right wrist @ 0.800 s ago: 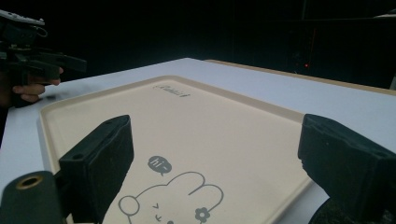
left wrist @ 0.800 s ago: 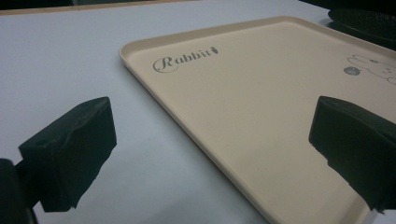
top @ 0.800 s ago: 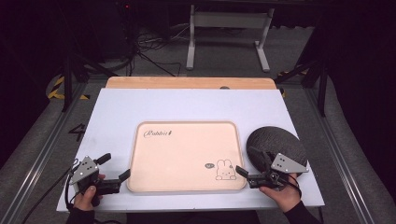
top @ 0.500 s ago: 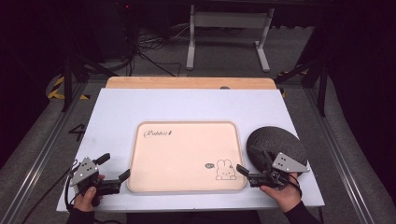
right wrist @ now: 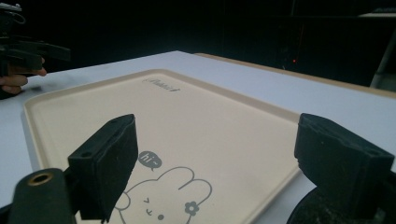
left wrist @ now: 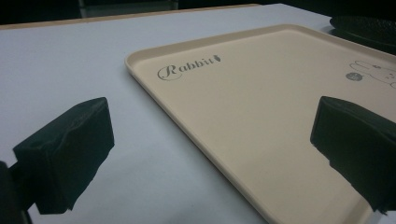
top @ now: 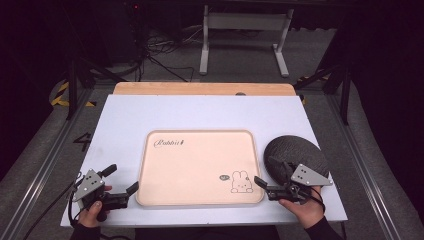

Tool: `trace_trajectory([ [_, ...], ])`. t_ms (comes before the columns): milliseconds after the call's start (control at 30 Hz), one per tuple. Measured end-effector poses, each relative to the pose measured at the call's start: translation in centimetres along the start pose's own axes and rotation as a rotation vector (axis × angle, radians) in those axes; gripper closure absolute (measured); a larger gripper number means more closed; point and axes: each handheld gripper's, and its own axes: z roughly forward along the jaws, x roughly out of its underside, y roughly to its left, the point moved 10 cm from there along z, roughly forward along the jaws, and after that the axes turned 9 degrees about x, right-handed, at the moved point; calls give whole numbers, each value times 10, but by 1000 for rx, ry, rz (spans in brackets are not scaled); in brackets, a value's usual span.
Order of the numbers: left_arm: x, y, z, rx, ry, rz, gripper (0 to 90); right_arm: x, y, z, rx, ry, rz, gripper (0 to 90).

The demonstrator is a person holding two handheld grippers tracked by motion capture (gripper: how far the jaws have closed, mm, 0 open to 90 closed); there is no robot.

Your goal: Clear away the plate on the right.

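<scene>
A beige tray (top: 200, 165) printed with "Rabbit" and a bunny drawing lies flat in the middle of the white table. My left gripper (top: 123, 177) is held low at the tray's front left corner, open, with nothing between its jaws. Along the jaws of my left gripper (left wrist: 210, 140) the tray (left wrist: 261, 107) rim runs across the gap. My right gripper (top: 265, 171) is at the tray's front right corner, open and empty. From my right gripper (right wrist: 215, 140) the tray (right wrist: 116, 98) stretches away, bunny nearest.
A dark round disc (top: 295, 155) lies on the table just right of the tray, partly under the right hand; the disc (right wrist: 317, 210) shows below the right jaw. A wooden board (top: 200, 88) lines the table's far edge. The white table (top: 200, 115) is bare behind the tray.
</scene>
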Motion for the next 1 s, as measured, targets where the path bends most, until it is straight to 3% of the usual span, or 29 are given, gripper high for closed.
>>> trace_trajectory([
  [367,1,-1,0,1,10,10,8,-12,-10,-16,50,-1,-126,149],
  [400,0,-1,1,7,9,7,8,-12,-13,-19,68,8,-172,153],
  [433,0,-1,1,7,9,7,9,-12,-13,-19,68,8,-172,153],
  [533,0,-1,1,8,7,4,8,-12,-17,-23,104,23,-276,160],
  [567,0,-1,1,8,7,4,8,-12,-17,-23,104,23,-276,160],
  [600,0,0,1,7,8,4,8,-13,-20,-26,123,24,-310,164],
  [633,0,0,1,6,7,5,8,-13,-20,-26,123,24,-310,164],
  [767,1,-1,1,10,11,1,14,-16,-24,-32,169,24,-383,175],
  [800,1,-1,1,15,13,0,16,-17,-26,-35,184,25,-423,181],
  [1000,1,-1,1,16,12,-1,16,-16,-30,-41,216,39,-510,186],
])
